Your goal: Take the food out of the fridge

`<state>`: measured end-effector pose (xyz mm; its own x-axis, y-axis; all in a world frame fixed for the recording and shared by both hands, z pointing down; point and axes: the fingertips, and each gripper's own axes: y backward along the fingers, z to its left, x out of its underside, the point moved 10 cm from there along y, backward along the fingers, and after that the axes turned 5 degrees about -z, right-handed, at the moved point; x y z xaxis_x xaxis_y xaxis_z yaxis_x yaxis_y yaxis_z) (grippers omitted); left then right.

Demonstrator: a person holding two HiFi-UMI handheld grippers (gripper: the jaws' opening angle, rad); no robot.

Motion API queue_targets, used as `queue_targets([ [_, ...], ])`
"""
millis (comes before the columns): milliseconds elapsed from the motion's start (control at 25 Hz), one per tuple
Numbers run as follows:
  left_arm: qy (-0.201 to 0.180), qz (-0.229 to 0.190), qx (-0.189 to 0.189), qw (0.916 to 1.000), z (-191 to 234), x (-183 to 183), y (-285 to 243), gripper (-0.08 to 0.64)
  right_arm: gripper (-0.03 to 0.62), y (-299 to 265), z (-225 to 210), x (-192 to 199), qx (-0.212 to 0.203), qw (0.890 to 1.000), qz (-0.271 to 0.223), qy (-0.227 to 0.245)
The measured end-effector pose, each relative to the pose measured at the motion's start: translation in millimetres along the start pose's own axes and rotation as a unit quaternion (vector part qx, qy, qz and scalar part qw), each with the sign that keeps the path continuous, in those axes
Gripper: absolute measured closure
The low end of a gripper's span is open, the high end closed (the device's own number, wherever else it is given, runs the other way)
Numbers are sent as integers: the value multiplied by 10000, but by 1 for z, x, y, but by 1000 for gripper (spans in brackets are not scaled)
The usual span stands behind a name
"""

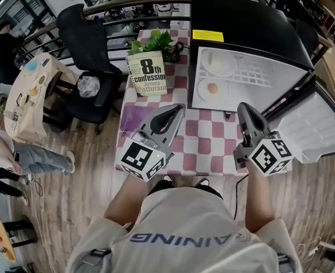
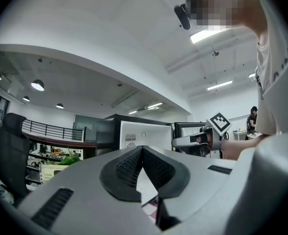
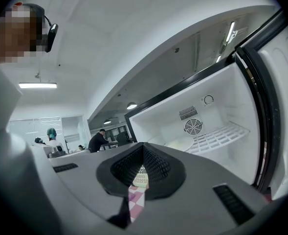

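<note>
The open fridge (image 1: 241, 21) fills the head view's one o'clock, at the far right of the checked table (image 1: 207, 141), its door (image 1: 321, 124) swung out toward four o'clock. Both forearms reach forward, holding the grippers about level. The left gripper (image 1: 177, 108) points to one o'clock, its jaws closed together on nothing. The right gripper (image 1: 243, 107) points to twelve, likewise closed and empty. The food (image 1: 212, 88) sits on a plate inside the fridge, at eleven o'clock from the right gripper's tip, untouched.
</note>
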<state>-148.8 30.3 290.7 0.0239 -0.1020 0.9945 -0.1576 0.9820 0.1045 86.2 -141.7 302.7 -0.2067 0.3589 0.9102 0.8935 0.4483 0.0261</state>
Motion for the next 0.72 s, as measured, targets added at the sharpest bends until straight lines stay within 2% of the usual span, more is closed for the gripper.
queue_targets([
  [440,7,-27,-40,10000,4,1,-3,552,571,-10,-7,2,97,9996,85,-270],
  [600,46,-20,-41,10000,4,4,-3,552,569,-24,-19,6,447,9960,126,-763],
  [720,66,-11,-33,10000,3,6,-3,552,560,-42,-33,10,624,9881,124,-1400],
])
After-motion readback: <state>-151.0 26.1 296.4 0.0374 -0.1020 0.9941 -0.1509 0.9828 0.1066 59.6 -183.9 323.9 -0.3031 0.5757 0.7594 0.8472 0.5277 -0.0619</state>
